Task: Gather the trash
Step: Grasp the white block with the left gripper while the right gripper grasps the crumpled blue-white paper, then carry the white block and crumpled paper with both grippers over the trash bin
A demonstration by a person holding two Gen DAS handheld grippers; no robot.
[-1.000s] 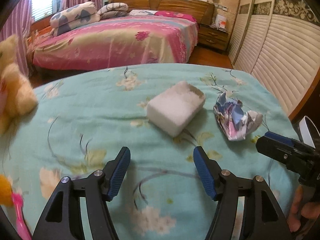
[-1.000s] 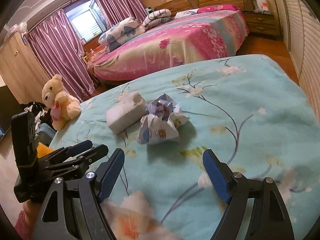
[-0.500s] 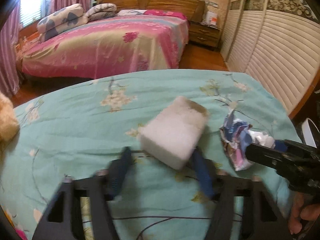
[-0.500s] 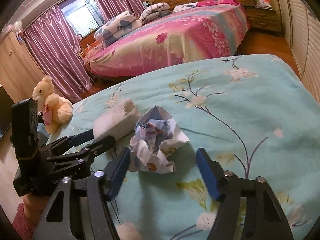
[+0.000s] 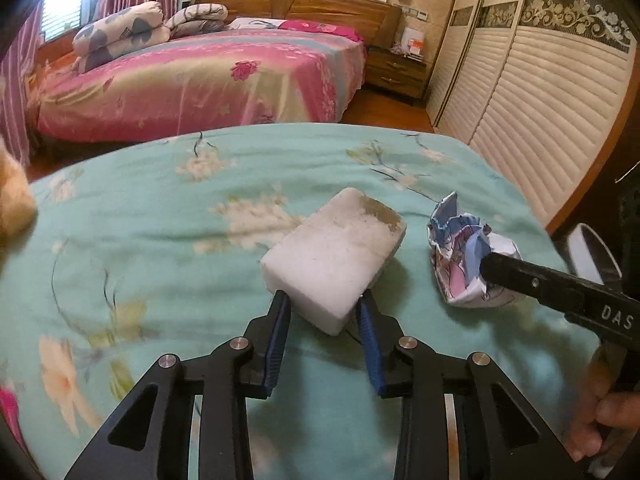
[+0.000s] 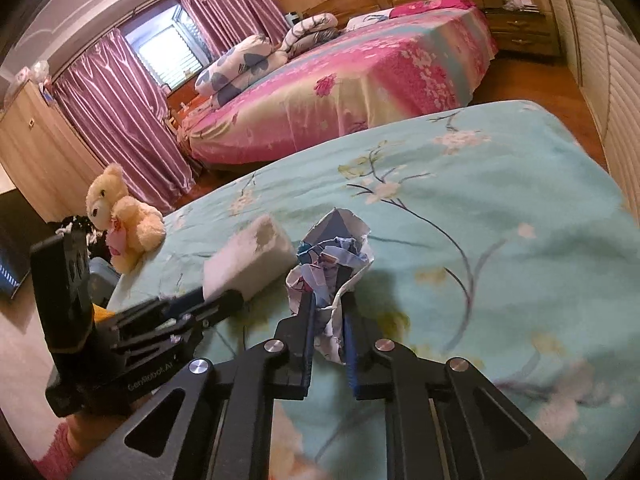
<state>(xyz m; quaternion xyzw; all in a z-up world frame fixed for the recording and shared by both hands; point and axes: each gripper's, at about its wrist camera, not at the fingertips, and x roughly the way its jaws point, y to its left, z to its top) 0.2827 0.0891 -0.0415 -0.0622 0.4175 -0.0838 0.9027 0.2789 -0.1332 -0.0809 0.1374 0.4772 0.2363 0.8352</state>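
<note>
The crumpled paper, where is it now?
In the right wrist view the crumpled paper sits mid-frame on the teal bedspread, pinched by the right gripper, right of the white sponge.

teddy bear (image 5: 14,196) cropped (left edge), foreground blurred

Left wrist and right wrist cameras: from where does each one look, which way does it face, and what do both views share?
Left wrist view: sits behind the left gripper, faces down over the teal bedspread; jaws clamp the white foam block; a hand shows lower right.
Right wrist view: sits behind the right gripper, faces the same way; jaws pinch the crumpled paper; left gripper shows at left.
Shared: foam block, paper, bedspread, pink bed.
</note>
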